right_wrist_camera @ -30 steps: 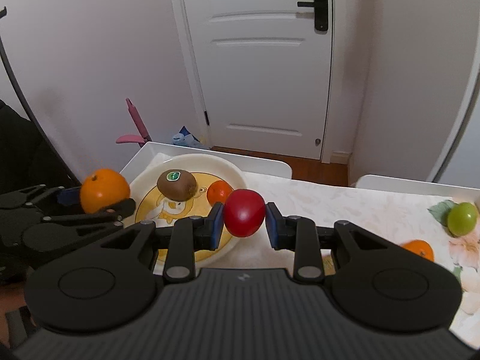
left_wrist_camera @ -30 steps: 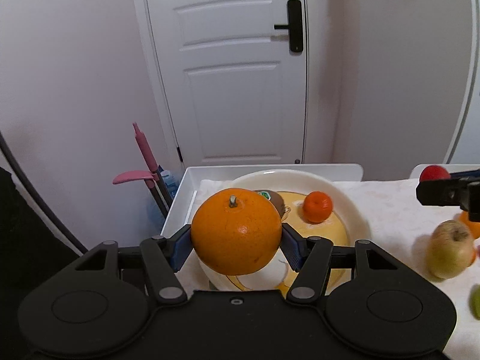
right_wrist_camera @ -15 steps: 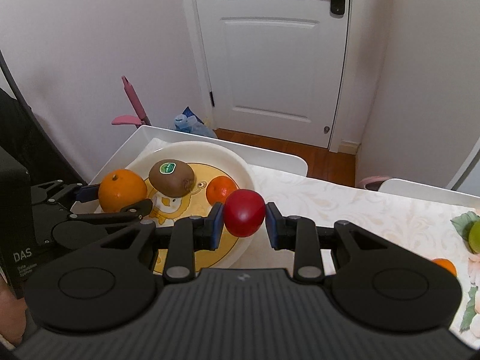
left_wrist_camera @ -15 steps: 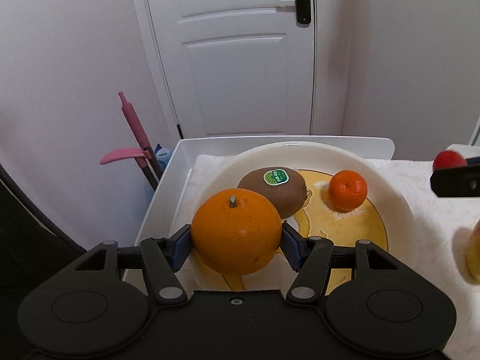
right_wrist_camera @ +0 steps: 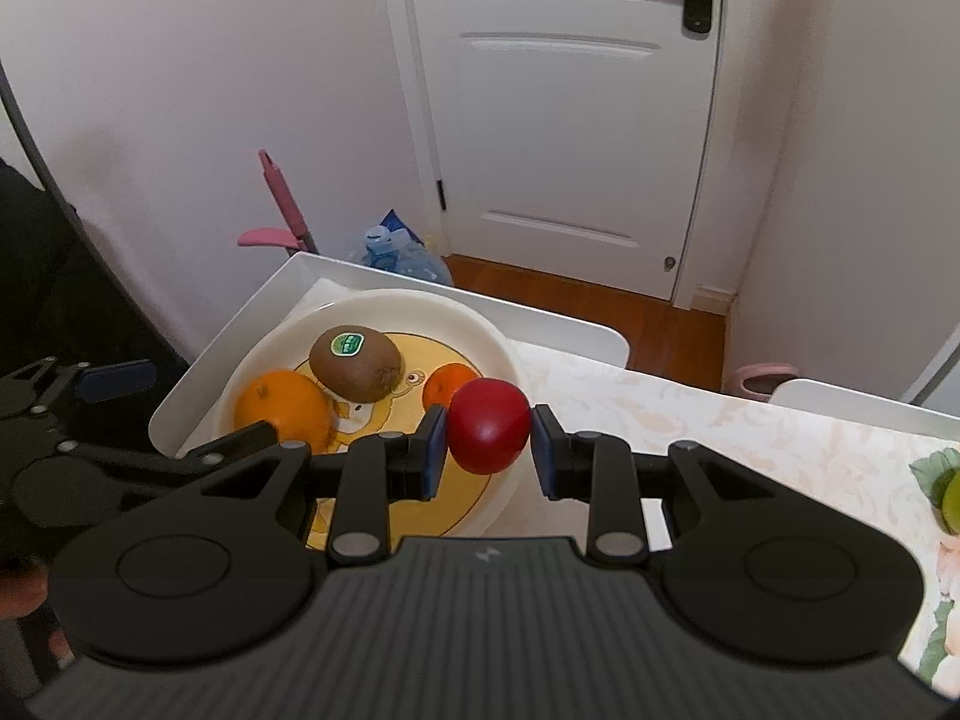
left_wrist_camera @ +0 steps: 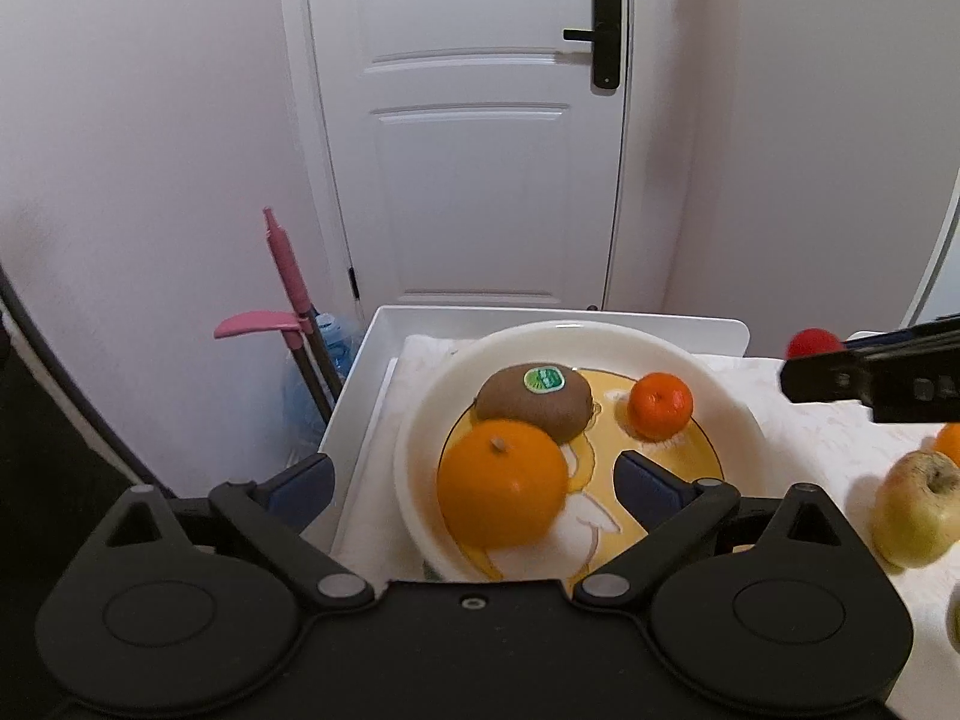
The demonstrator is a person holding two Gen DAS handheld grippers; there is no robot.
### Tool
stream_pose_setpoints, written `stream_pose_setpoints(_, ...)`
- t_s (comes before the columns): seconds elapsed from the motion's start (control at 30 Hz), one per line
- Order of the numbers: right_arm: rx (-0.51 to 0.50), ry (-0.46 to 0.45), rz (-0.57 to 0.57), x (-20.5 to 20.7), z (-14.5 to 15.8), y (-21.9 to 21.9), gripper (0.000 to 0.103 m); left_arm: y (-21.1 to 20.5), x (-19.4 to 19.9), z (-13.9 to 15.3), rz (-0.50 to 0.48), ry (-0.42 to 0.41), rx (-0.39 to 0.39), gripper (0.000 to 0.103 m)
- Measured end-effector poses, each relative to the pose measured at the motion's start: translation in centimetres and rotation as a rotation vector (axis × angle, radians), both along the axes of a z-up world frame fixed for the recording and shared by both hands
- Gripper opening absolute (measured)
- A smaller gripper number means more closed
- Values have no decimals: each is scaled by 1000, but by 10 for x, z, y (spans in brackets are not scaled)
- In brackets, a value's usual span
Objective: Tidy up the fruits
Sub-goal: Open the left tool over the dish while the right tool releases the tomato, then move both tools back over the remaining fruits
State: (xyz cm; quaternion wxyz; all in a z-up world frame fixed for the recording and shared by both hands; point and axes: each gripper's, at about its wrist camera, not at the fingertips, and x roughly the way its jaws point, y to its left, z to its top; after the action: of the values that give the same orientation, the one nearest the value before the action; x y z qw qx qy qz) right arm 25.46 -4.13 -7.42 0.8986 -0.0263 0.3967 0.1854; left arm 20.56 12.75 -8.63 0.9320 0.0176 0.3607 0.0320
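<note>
patterned tablecloth [right_wrist_camera: 708, 420], white door [left_wrist_camera: 480, 138] beyond

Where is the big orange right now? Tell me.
In the left wrist view, the big orange sits in the plate, between the open left gripper, touching the kiwi.

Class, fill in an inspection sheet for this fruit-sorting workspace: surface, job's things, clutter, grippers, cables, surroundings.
Surface: table with a patterned cloth.
Job's things: plate holds orange, kiwi and tangerine; apple lies on the cloth.
Clutter: nothing seen.
Grippers: left hand-held gripper open around the orange; right hand-held gripper shut on red fruit.
Cables: nothing seen.
Surroundings: door, pink mop, water bottle.
</note>
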Motion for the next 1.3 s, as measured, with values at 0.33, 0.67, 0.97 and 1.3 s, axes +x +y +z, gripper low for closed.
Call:
stream_pose_setpoints(0.33,-33,63,76,18,-32,25,44,5,-19,0,42,14,-20,102)
stream_pose_setpoints(0.67,-32,76,107,20,-45,36,51,13,-21,-2,68,25,-53,102)
stream_pose_setpoints(0.97,-17,-19,59,4,-25,27,103,8,-31,2,59,20,-38,102)
stream_pose_setpoints(1.3,-59,-77,46,-29,-4,15,103,-1,-50,21,68,-16,-34,102)
